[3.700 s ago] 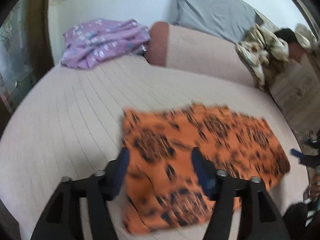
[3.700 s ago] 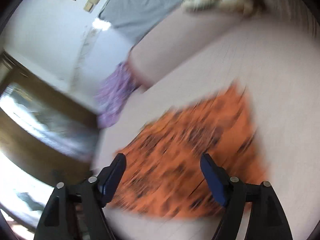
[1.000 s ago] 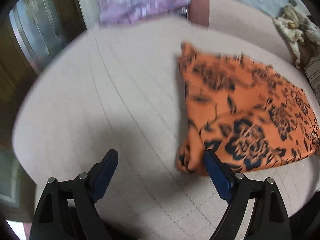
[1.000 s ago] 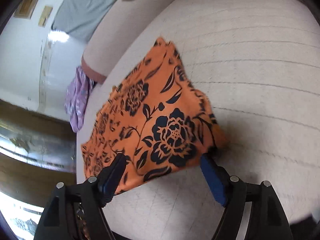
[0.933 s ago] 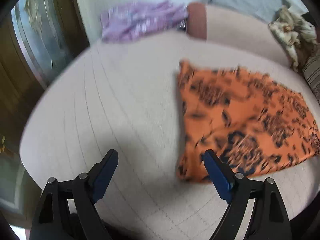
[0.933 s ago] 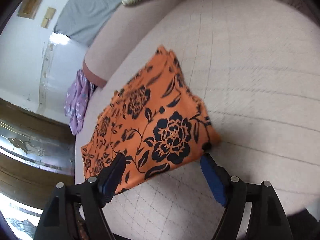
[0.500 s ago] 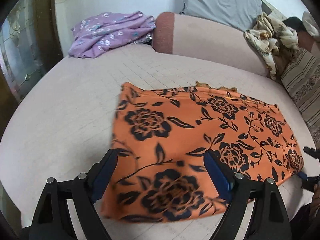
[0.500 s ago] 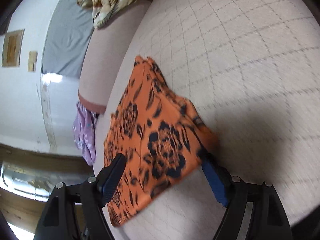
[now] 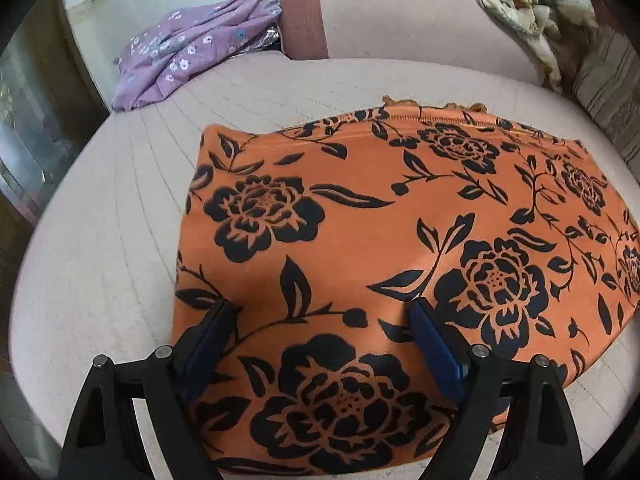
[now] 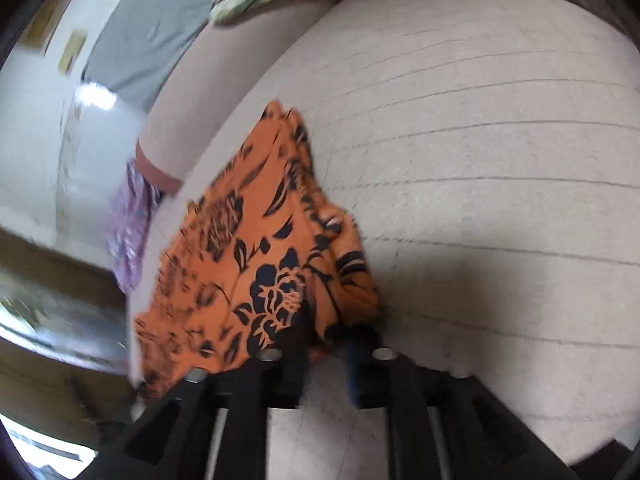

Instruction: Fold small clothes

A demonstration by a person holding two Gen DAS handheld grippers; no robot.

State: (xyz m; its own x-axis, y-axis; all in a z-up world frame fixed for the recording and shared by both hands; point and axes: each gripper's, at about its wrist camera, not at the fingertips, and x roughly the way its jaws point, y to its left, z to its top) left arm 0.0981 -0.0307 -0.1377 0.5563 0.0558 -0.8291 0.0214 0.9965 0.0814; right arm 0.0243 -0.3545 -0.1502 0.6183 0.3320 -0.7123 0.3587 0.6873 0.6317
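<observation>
The right gripper (image 10: 328, 344) has clamped its jaws on the orange floral cloth (image 9: 400, 220); left gripper (image 9: 320, 344) jaws gape wide above it.

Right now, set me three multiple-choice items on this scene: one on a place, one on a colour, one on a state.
1. Where does the purple floral garment lie?
A. at the bed's far left corner
B. under the left tool
C. on the orange cloth

2. What colour is the flower print on the orange cloth?
A. white
B. black
C. green

3. How does the right tool stand?
A. wide open above the bed
B. shut on the orange cloth's corner
C. out of view

Key: 1 A, it sits beyond the cloth by the wall; 2 B, black roses and leaves; 3 B, its fingers pinch bunched fabric, while the left tool stays open.
</observation>
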